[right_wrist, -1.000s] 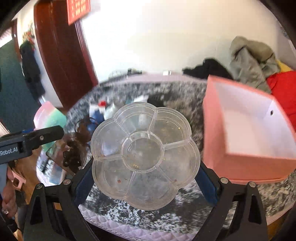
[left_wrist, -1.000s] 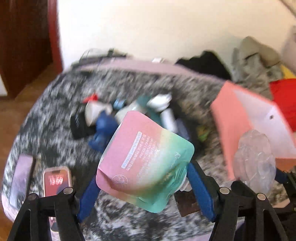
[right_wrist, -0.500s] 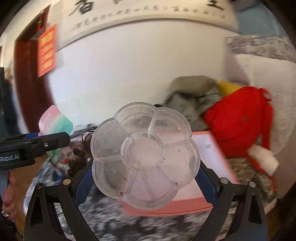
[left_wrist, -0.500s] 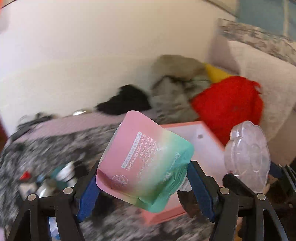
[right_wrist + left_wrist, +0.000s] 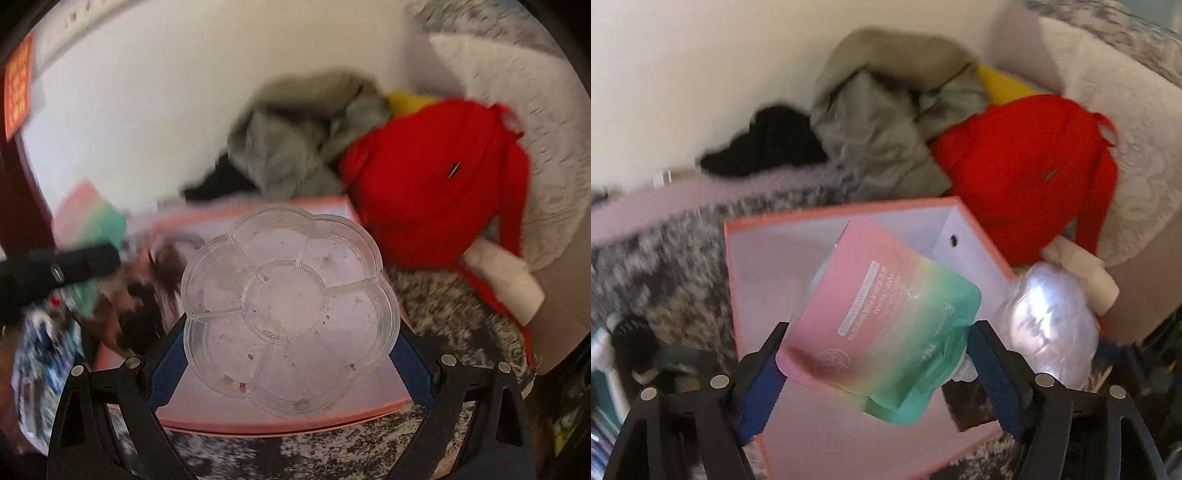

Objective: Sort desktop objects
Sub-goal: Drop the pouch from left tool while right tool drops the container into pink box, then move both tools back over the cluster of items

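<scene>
Your left gripper (image 5: 877,363) clamps one pink-and-green pouch (image 5: 882,332) between its blue fingers (image 5: 759,386), held in the air over the open pink box (image 5: 757,266), while your right gripper (image 5: 288,354) pinches one clear flower-shaped tray (image 5: 290,295) by its opposite edges above the same box, which sits toward the far right corner of the speckled surface (image 5: 443,310)

Both loads hang over one box, and the risk appears to lie there: the soft pouch, gripped only at its lower end, could sag or slip out short of the rim, and the slick, rigid tray could twist free of your fingers if you tilt it. With the two grippers side by side, a hurried release could knock one item against the other

Count: one pouch, one tray, one box, two grippers; a red garment (image 5: 1027,166) and a grey one (image 5: 879,122) lie heaped behind the box, and blurred clutter sits at the left edge, too smeared to number
</scene>
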